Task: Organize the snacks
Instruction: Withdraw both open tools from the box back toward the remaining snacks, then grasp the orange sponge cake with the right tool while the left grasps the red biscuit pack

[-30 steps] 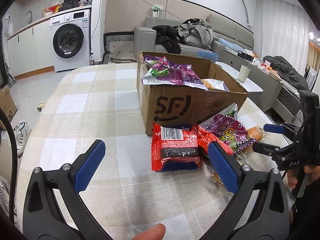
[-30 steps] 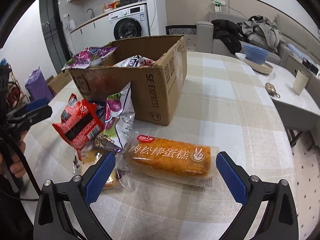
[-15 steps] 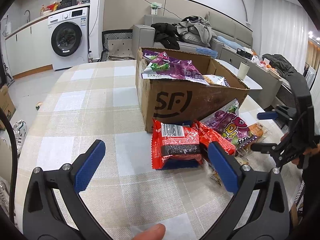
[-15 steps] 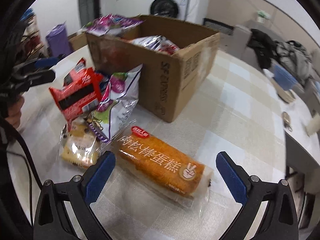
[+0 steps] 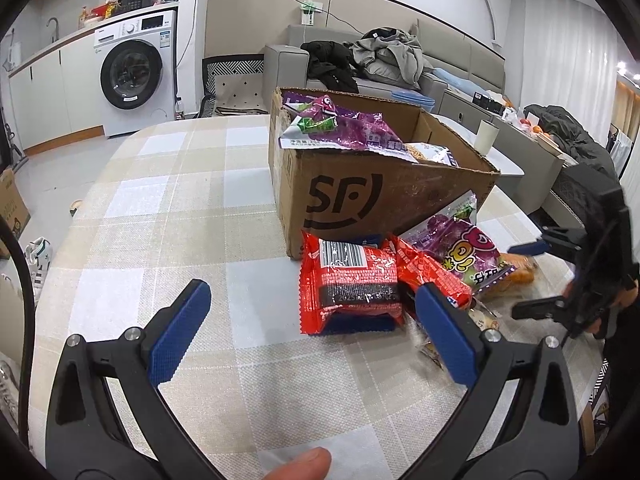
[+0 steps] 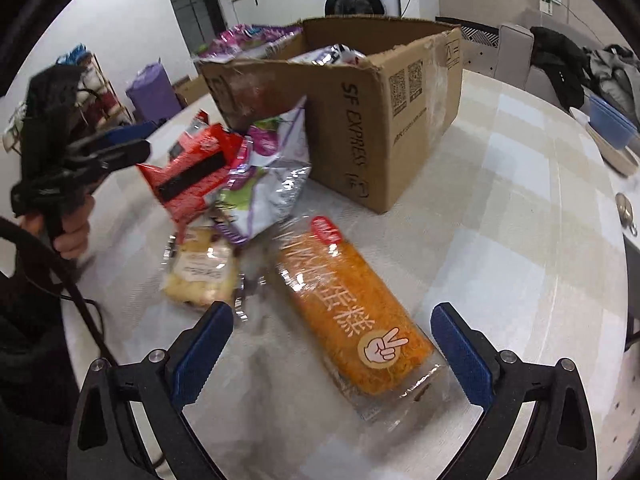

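A long orange floss-topped cake roll in a clear plastic wrapper point(image 6: 352, 316) is seen lying flat on the checked beige tablecloth point(image 5: 168, 216), its near end between the two blue-padded fingers of the right gripper point(image 6: 332, 344). The jaws are spread wide, wider than the roll, and nothing is held; no pad is seen to touch the wrapper. The roll is judged light and soft, easily crushed, with a slick, crinkly film. A hold across the middle of its width, with gentle closing, is judged best; the sealed wrapper end would likely slip or tear.

Just beside it a small pale biscuit packet in clear film point(image 6: 198, 272) lies on the cloth, partly blurred. Behind it a purple and silver foil bag point(image 6: 264, 184) and a red crinkled snack packet with a black band point(image 5: 352, 280) are propped against one another, close to the open brown SF Express cardboard box point(image 5: 380, 196), which already holds purple bags. All of these packets are judged light and puffy, best taken by the body, not the seam.

The left gripper point(image 5: 316, 320) is held low over the cloth, jaws wide apart and empty, with the red packet ahead between its pads but not touched.
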Demonstrator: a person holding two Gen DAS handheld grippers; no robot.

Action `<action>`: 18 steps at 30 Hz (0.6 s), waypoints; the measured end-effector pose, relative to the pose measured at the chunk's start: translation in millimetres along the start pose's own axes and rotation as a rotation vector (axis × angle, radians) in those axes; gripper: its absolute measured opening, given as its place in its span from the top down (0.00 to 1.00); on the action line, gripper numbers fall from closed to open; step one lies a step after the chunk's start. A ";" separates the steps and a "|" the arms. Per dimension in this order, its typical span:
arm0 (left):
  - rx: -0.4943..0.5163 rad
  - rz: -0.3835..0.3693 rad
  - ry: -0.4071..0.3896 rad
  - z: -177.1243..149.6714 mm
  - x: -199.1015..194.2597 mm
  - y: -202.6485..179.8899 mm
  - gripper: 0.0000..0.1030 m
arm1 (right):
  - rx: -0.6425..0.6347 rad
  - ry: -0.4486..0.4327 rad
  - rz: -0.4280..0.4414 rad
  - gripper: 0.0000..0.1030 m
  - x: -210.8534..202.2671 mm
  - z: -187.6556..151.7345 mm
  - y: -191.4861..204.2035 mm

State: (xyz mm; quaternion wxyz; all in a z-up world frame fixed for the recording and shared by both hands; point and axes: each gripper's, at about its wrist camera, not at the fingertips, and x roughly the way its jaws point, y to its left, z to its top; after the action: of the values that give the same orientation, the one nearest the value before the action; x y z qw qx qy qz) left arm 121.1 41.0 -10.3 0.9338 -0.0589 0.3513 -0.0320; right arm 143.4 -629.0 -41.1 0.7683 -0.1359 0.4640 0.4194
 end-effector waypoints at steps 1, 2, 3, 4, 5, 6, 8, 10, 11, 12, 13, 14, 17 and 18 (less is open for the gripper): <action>0.001 -0.001 0.001 0.0 0.4 -0.5 0.01 | 0.007 -0.019 0.010 0.03 -4.3 -2.7 3.2; 0.002 -0.002 0.001 -0.3 0.7 -0.8 0.01 | 0.009 -0.032 0.022 0.04 -7.3 -5.4 7.6; 0.002 -0.001 0.002 -0.3 0.7 -0.9 0.01 | 0.015 -0.045 0.017 0.06 -10.8 -9.2 13.2; 0.003 -0.001 0.003 -0.6 1.2 -1.2 0.01 | 0.025 -0.057 0.008 0.10 -13.3 -11.9 17.7; 0.005 -0.002 0.003 -1.1 1.1 -2.1 0.01 | 0.033 -0.063 0.009 0.12 -12.9 -13.2 22.8; 0.006 -0.004 0.002 -1.0 1.2 -2.7 0.01 | 0.048 -0.068 0.013 0.15 -13.1 -15.0 26.5; 0.010 -0.005 0.002 -1.3 1.2 -4.8 0.01 | 0.078 -0.079 0.008 0.16 -12.2 -18.1 39.3; 0.014 -0.007 0.000 -2.2 0.8 -6.3 0.01 | 0.095 -0.091 -0.016 0.20 -9.5 -18.5 45.6; 0.016 -0.008 -0.001 -2.6 0.3 -7.1 0.01 | 0.114 -0.096 -0.030 0.22 -7.1 -19.4 46.5; 0.018 -0.010 -0.003 -3.1 -0.6 -7.7 0.01 | 0.126 -0.097 -0.046 0.27 -5.5 -20.1 47.1; 0.019 -0.012 -0.003 -3.2 -0.5 -8.6 0.01 | 0.137 -0.103 -0.070 0.33 -3.7 -21.2 47.9; 0.021 -0.014 -0.001 -3.9 -0.8 -9.2 0.01 | 0.143 -0.102 -0.093 0.35 -3.1 -23.6 46.8; 0.025 -0.016 0.005 -5.3 0.9 -12.0 0.01 | 0.145 -0.098 -0.167 0.46 3.4 -26.0 47.8; 0.028 -0.017 0.008 -6.3 0.9 -13.2 0.01 | 0.157 -0.104 -0.172 0.49 3.7 -26.4 47.5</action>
State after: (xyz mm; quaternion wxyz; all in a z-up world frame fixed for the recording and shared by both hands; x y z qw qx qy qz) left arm 117.3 27.3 -13.8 0.9328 -0.0489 0.3541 -0.0448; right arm 91.8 -613.9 -49.5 0.8327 -0.0929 0.4417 0.3207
